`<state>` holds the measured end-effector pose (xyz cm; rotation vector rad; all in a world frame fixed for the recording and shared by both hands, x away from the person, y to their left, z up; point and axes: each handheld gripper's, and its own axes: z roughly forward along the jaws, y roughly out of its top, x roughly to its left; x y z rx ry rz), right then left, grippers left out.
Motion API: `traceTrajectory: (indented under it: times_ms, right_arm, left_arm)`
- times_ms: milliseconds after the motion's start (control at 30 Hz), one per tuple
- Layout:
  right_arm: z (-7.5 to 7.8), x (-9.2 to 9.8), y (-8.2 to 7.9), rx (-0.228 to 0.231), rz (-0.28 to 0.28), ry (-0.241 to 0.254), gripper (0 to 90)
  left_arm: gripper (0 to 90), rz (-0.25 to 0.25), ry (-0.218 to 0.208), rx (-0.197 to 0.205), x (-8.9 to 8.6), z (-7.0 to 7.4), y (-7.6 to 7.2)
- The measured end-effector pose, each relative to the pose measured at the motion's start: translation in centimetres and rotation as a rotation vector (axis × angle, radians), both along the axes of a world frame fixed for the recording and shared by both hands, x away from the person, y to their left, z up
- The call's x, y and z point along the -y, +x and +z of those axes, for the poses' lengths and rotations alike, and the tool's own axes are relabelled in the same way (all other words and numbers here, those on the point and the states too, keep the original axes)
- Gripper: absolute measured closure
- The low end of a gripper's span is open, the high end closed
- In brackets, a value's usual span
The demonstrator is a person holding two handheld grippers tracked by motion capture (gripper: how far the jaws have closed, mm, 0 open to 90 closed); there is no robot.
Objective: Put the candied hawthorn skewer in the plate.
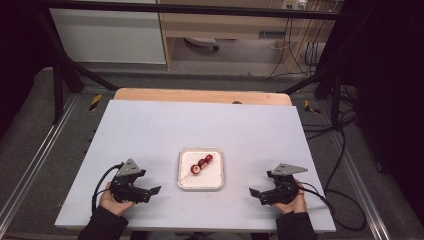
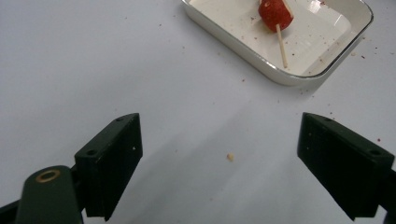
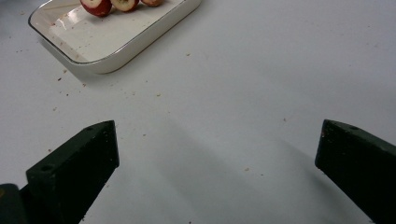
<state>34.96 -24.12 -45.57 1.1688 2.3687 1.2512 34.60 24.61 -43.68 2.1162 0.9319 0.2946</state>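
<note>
A white rectangular dish (image 1: 186,179) sits near the middle of the white table. Across it lies a wooden skewer with three red fruit pieces (image 1: 202,163). In the left gripper view the dish (image 2: 243,44) is at the top right, holding a red fruit piece (image 2: 275,14) on the skewer stick (image 2: 281,46). In the right gripper view the dish (image 3: 116,56) is at the top left with fruit pieces (image 3: 96,5). My left gripper (image 1: 155,191) stands open left of the dish, its jaws wide apart with nothing between them. My right gripper (image 1: 253,192) stands open right of the dish, also with nothing in it.
Small red and tan crumbs (image 2: 229,157) are scattered on the table (image 1: 150,130) around the dish. A wooden board edge (image 1: 200,95) runs along the table's far side. Black frame bars and cables (image 1: 345,145) stand around the table.
</note>
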Motion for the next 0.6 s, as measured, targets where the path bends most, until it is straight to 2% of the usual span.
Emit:
traceTrajectory:
  times_ms: [167,300,600]
  right_arm:
    - [0.0,0.0,0.0,-0.005,0.002,-0.003,0.3]
    - [-0.1,0.0,0.0,-0.005,0.003,-0.005,0.3]
    - [-0.1,0.0,0.0,-0.006,0.008,-0.007,0.3]
  left_arm:
    - [14.1,0.032,-0.010,-0.001,-1.8,-1.1,-0.4]
    - [14.1,0.043,-0.013,0.001,-2.7,-1.5,-0.6]
    - [14.1,0.044,-0.005,0.009,-2.8,-1.8,-0.7]
